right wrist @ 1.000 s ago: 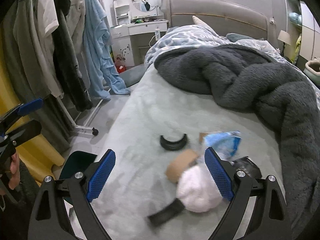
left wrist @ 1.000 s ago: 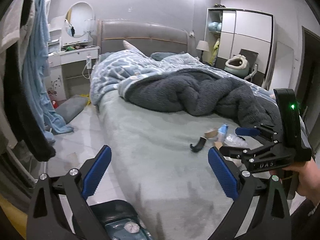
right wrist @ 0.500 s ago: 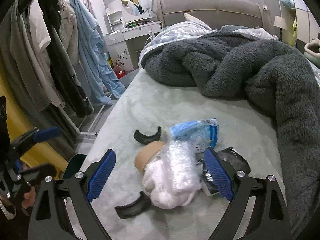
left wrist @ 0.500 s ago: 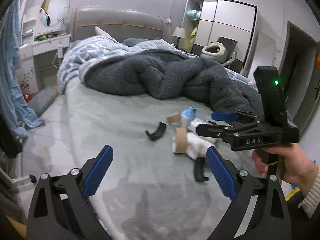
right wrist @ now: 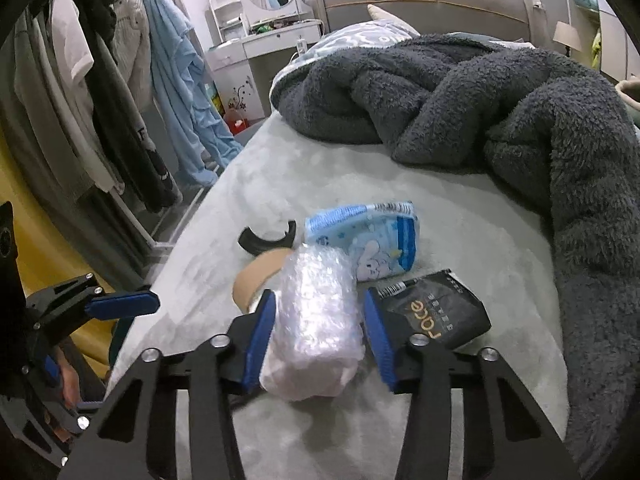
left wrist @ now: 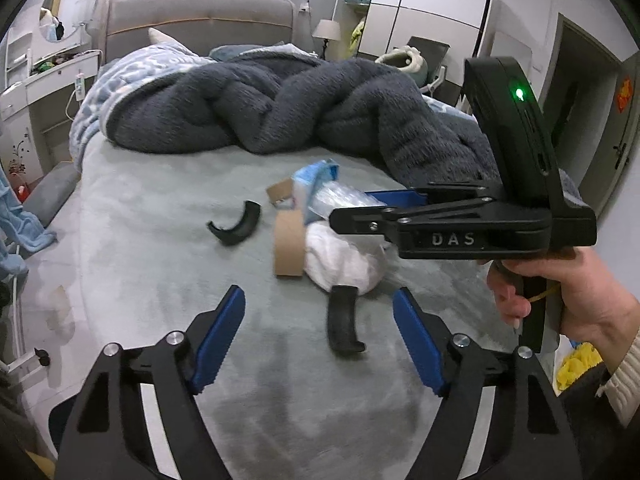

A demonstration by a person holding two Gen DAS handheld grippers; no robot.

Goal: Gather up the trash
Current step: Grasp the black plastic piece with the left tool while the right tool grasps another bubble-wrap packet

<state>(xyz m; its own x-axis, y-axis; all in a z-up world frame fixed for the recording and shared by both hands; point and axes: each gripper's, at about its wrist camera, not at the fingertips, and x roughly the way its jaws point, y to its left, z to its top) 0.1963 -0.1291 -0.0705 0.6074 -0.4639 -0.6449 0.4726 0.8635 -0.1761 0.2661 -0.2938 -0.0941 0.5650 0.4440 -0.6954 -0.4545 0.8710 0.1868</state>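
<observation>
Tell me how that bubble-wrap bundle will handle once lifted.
The bubble-wrap bundle probably squashes rather than resists: it bulges between the right gripper pads. Likely light, being puffy and air-filled. Its glossy film may slip.

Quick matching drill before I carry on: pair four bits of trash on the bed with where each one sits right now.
Things:
1. bubble-wrap bundle
2. black packet
3. blue tissue pack
4. near black curved piece

Places:
A. ahead of the open left gripper
B. beyond the bundle, toward the dark blanket
C. between the right gripper pads
D. just right of the right gripper's right pad

Pairs: 1-C, 2-D, 3-B, 4-A
</observation>
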